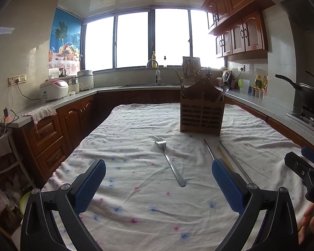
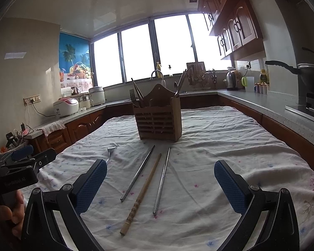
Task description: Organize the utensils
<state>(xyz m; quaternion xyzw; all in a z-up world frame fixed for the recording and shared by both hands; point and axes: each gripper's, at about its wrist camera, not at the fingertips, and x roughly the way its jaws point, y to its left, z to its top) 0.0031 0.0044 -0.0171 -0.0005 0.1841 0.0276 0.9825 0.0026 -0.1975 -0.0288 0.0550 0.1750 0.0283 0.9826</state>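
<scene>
1. Table, covered by a white cloth (image 1: 136,198) with small pink and blue flower print, wrinkled; fills the near and middle ground in both views.
2. Wooden utensil holder (image 2: 159,123), slatted front, stands upright on the cloth toward the far end. A fork, chopsticks and a spoon already stand in it; which compartment each sits in cannot be told.
3. Left gripper (image 1: 158,164): blue-padded fingers spread wide, nothing between them, hovering above the near part of the cloth.
4. Right gripper (image 2: 160,165): fingers likewise spread wide, holding nothing, above the cloth to the right of the left gripper.
5. Wooden chopstick (image 2: 141,194) lies flat on the cloth, near the right gripper, between two metal ones, thick end nearest.
6. Left metal chopstick (image 2: 137,173) lies just left of the wooden one, apart from it.
7. Right metal chopstick (image 2: 162,179) lies just right of the wooden one, apart.
8. Loose fork (image 1: 170,162) lies flat, left of the chopsticks, tines pointing far toward the holder, handle near; it sits between the left gripper's fingers in that view.
</scene>
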